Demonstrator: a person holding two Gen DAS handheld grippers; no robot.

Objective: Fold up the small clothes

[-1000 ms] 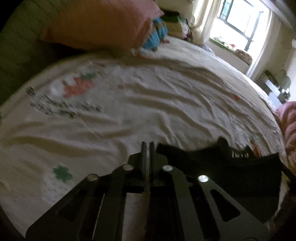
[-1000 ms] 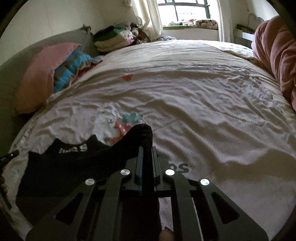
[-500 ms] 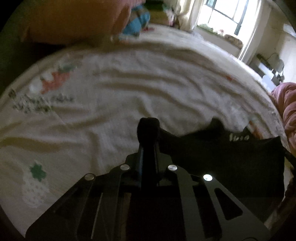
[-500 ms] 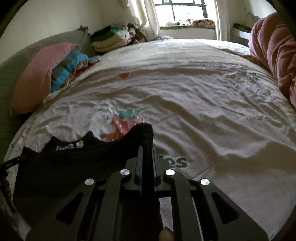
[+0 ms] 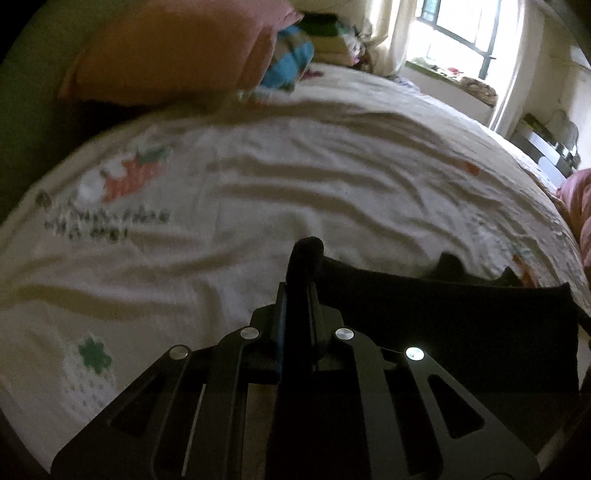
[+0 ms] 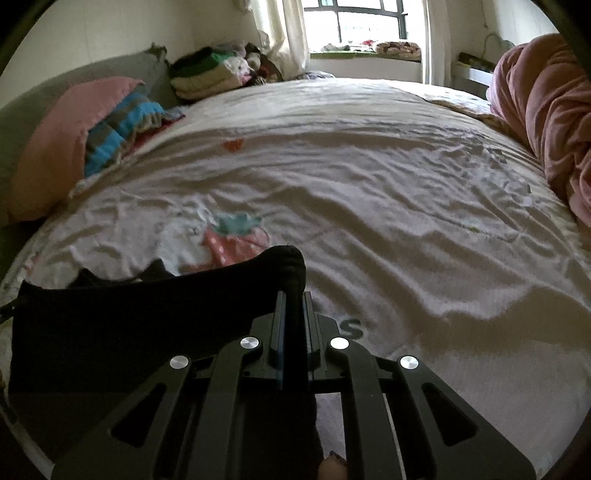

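- The black garment point(image 5: 443, 325) hangs stretched between the two grippers just above the bedsheet point(image 5: 295, 177), its long axis running from one gripper across to the other, with its top edge nearly level.
- Against half a second ago, the white lettering that showed near the garment's upper edge is now out of sight in both views, and the cloth reads as a plain dark panel with two small points rising behind its top edge.
- The left gripper point(image 5: 300, 291) is clenched on one end of the garment; a bunched knob of black cloth pokes out above the fingertips, as it did a moment earlier.
- The right gripper point(image 6: 291, 299) is likewise clamped on the other end, with a rounded fold of cloth draped over its tips.
- On the sheet beyond the garment lies a strawberry print point(image 6: 236, 240).
- A pink pillow point(image 6: 59, 147) and a striped blue blanket point(image 6: 118, 129) sit at the head of the bed, with a stack of folded clothes point(image 6: 210, 74) further back.
- A pink duvet point(image 6: 546, 110) is heaped along the right-hand edge, and a window point(image 6: 362, 22) stands at the far end.
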